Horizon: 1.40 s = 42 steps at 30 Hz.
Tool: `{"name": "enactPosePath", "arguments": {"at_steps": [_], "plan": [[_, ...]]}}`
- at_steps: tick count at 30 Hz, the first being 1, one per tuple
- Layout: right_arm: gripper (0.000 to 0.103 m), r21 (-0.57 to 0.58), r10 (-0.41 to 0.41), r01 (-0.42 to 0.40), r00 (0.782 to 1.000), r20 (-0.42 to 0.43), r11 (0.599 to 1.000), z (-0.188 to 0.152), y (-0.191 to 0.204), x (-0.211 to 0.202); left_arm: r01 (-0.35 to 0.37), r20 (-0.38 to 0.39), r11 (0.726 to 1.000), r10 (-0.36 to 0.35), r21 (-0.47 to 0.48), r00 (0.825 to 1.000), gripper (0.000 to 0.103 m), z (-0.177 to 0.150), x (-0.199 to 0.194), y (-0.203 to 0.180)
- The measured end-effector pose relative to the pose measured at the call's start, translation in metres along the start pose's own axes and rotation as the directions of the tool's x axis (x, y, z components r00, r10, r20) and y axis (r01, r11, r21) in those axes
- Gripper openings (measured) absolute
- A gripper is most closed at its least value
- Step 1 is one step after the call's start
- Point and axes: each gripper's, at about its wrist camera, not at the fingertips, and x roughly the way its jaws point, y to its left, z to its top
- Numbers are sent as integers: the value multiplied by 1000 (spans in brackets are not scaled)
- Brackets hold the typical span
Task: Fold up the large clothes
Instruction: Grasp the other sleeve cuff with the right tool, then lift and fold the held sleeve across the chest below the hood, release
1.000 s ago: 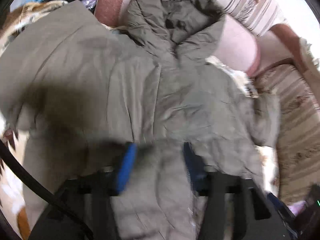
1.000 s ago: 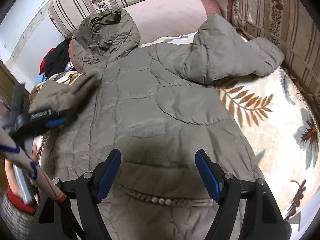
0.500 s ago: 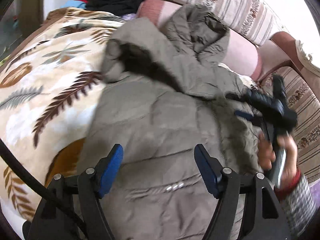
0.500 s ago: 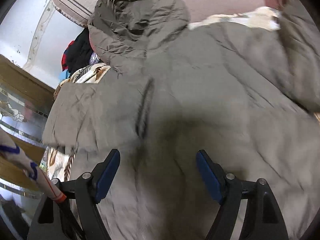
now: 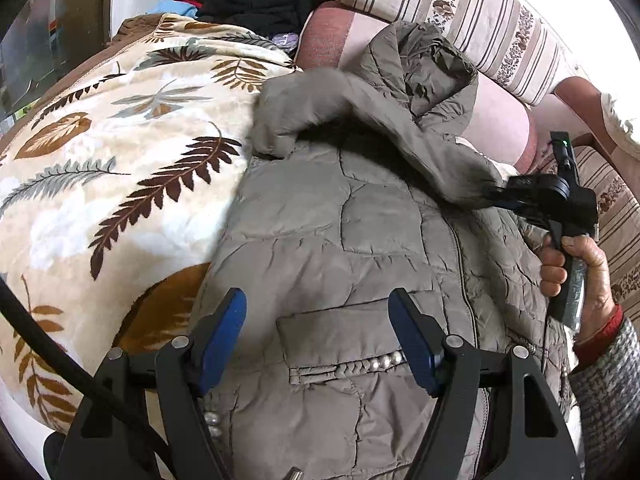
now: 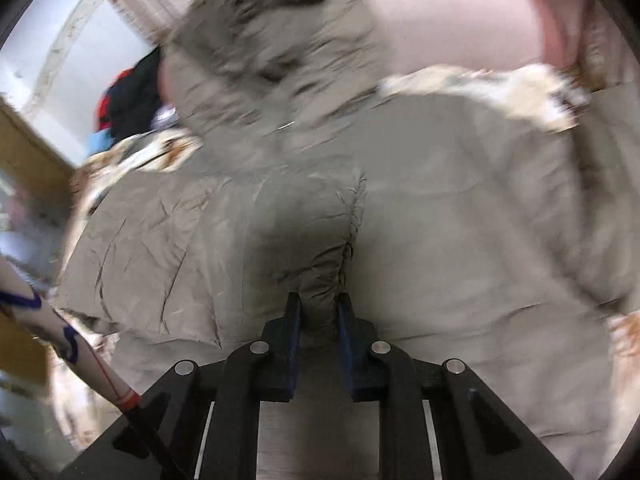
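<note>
Taupe sleeve (image 6: 320,280) in right hand-held gripper (image 6: 319,312)

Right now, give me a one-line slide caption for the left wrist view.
Open left gripper hovers over the olive puffer jacket on a leaf-print blanket while the right gripper holds its sleeve.

olive quilted hooded jacket (image 5: 360,248) lies front-up — one sleeve (image 5: 360,120) drawn across its chest.

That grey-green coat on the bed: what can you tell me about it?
The coat is a quilted, puffy, khaki-grey garment with a hood, a centre zip and a beaded pocket trim. It lies front up on a leaf-patterned blanket. The right tongs pinch one sleeve and hold it across the chest; the left tongs hover open above the pocket.
</note>
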Motion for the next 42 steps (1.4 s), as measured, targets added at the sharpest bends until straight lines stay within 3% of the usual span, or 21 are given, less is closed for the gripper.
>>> {"name": "enactPosePath", "arguments": {"at_steps": [2,6,11,15,19,23,27,31,36,42], "plan": [[18,17,-75,75,997,1,997,4,-21,-1,1,-5,1000,-1,1,1000,72,-1,1,-1],[18,65,-120,122,992,-26,990,4,-48,10,-11,-17,1000,11,9,1000,72,-4,4,-5],[19,134,-83,90,995,-58,987,-6,-68,23,-20,-21,999,20,31,1000,72,-7,-1,-15],[28,145,-65,73,996,-65,987,-8,-73,28,-22,-12,999,22,46,1000,72,-10,-14,-25],[47,83,-83,82,997,2,993,-13,-66,-5,-17,5,997,16,78,1000,72,-14,-31,-40],[49,50,-5,-1,993,117,999,-24,-72,-65,-13,14,993,12,120,1000,72,-20,-43,-59],[54,101,66,-87,979,191,991,-35,-126,-116,4,7,989,-5,149,1000,72,-29,-49,-75],[54,220,-80,35,977,199,975,-36,-204,-128,19,-9,985,-18,169,1000,72,-38,-47,-88],[54,452,-197,110,969,150,885,-39,-316,-117,-17,-24,980,22,199,999,72,-43,-33,-100],[53,597,-219,87,964,152,797,-20,-389,-100,-38,-47,978,48,206,998,72,-37,-14,-108]]}}
